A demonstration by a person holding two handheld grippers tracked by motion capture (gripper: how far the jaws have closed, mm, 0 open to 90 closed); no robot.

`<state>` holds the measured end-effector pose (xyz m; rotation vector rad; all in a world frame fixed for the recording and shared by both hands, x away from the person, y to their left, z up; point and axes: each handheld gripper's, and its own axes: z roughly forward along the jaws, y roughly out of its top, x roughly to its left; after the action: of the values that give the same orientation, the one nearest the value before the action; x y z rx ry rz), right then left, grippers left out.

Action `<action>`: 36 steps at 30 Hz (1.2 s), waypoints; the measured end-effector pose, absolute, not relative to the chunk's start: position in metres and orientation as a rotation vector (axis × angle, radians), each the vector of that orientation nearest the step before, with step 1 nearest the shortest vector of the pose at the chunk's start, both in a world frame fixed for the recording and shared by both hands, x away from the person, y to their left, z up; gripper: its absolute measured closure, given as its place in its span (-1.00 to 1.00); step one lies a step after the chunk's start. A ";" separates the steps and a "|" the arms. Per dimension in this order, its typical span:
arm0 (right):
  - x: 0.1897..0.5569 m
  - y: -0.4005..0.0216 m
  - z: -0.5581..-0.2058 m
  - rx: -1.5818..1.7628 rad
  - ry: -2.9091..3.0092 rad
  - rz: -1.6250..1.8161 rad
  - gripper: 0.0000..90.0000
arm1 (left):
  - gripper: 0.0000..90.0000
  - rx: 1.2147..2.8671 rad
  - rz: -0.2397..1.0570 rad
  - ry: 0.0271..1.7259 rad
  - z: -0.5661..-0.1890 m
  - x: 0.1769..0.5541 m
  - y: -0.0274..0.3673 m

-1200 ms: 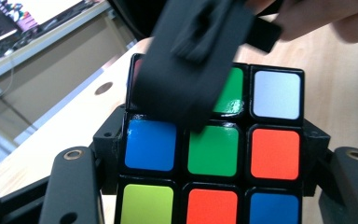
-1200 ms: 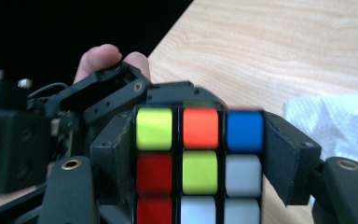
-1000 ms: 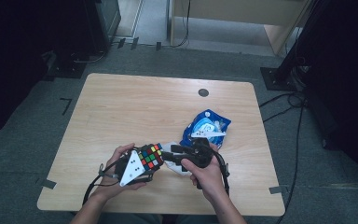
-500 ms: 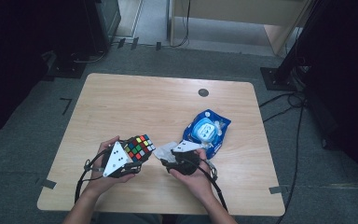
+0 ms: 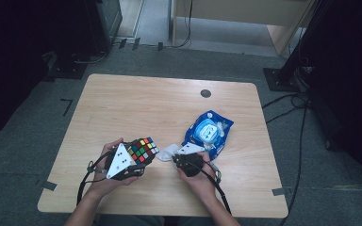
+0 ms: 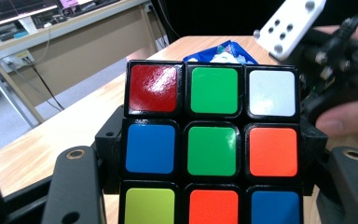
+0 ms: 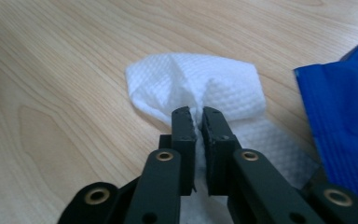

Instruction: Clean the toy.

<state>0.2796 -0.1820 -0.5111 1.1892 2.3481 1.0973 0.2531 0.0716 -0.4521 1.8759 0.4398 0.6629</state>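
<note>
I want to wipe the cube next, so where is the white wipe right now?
In the high view, the white wipe lies on the table's near edge, pinched by the right hand-held gripper, between the puzzle cube and the blue pack.

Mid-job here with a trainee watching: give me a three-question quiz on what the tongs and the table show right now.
1. True or false: the left tongs hold a puzzle cube between their jaws.
2. What do the right tongs pinch? A) the blue wipes pack B) a white wet wipe C) a cable
3. Fill in: in the high view, the blue wipes pack lies on the wooden table to the ____ of the cube.

Key:
1. True; the cube sits between the jaws, lifted off the table.
2. B; the jaws have just been closing and now squeeze a fold of the white wet wipe.
3. Right.
</note>
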 end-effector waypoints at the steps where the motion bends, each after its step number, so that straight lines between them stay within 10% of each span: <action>1: 0.279 -0.184 -0.509 1.188 2.336 1.118 0.94 | -0.25 1.879 0.661 0.442 -0.452 0.254 0.072; 16: 0.228 -0.186 -0.402 0.922 2.074 1.756 0.95 | -0.25 1.889 0.581 0.406 -0.457 0.247 0.054; 36: 0.248 -0.194 -0.431 1.166 2.057 1.712 0.94 | -0.25 1.814 0.514 0.403 -0.445 0.243 0.055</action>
<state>0.2476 -0.1945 -0.4311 1.1659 2.0572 1.7115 0.2435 0.0555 -0.4454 1.8140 0.4027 0.5136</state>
